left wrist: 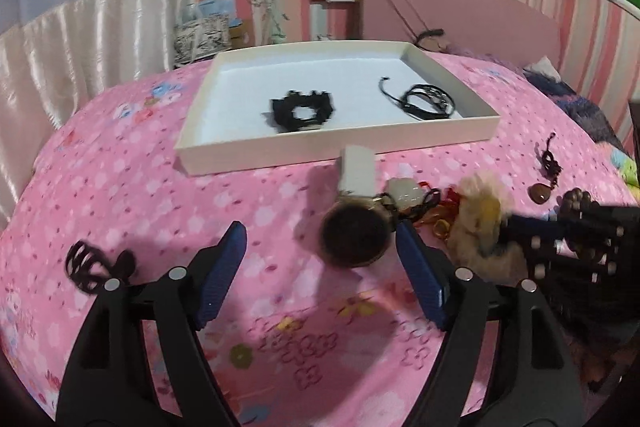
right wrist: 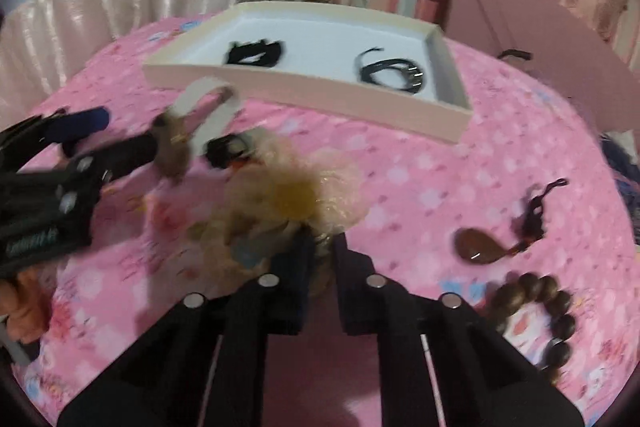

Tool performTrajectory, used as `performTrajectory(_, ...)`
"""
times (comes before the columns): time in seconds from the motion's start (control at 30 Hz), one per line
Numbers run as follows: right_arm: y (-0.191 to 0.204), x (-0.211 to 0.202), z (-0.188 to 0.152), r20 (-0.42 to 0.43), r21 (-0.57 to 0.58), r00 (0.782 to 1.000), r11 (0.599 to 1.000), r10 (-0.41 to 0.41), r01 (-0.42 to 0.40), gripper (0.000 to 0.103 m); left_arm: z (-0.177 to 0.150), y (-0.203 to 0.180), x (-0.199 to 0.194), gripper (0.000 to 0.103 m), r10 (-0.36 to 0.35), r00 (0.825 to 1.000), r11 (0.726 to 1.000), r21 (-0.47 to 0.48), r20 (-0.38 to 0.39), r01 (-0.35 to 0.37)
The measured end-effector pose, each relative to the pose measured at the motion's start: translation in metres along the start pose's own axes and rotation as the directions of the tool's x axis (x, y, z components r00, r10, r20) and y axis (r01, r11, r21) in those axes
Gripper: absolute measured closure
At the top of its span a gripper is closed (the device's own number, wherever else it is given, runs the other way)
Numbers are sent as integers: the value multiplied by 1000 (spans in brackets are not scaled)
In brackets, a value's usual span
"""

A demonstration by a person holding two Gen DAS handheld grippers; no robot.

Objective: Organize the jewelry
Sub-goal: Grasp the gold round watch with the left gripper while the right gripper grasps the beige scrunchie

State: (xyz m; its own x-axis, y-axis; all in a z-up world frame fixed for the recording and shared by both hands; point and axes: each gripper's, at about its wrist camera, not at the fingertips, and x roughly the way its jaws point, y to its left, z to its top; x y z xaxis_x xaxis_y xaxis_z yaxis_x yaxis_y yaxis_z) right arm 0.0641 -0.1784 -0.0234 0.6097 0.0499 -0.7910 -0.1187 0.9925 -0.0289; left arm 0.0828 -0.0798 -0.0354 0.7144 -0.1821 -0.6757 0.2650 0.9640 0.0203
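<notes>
A watch (left wrist: 354, 239) with a dark round face and a white strap lies on the pink bedspread. It sits between the blue pads of my left gripper (left wrist: 320, 227), close to the right pad, and the jaws stand open around it. In the right wrist view, my right gripper (right wrist: 324, 247) is shut on a fluffy beige scrunchie (right wrist: 288, 203) with a yellow middle. The same view shows the left gripper (right wrist: 128, 131) at the left edge beside the watch (right wrist: 172, 147). Behind them lies a white tray (left wrist: 336, 147) holding a black lace band (left wrist: 302, 111) and a black cord necklace (left wrist: 428, 99).
On the bedspread to the right lie a brown pendant on a dark cord (right wrist: 476, 247) and a brown bead bracelet (right wrist: 540, 315). A dark hair clip (left wrist: 92, 267) lies at the left. Small red and orange pieces (left wrist: 436, 215) lie by the watch. A pink board (left wrist: 460, 11) leans behind the tray.
</notes>
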Motion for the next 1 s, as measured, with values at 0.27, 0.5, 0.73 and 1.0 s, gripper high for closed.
performTrajectory(0.27,-29,9,0,-4,77,1000,997,3,-2,95,12,-19,33,48,3,998,998,68,-68,2)
performTrajectory(0.5,-34,3,2,32,108,999,993,43,-46,97,10,-10,32,60,-56,997,998,25,-57,57)
performTrajectory(0.73,-40,-26,21,136,134,986,985,93,-111,97,18,-4,8,61,-46,999,999,14,9,45)
performTrajectory(1.0,-54,-62,54,249,152,962,977,110,-151,97,52,7,-25,60,-32,994,999,15,101,31)
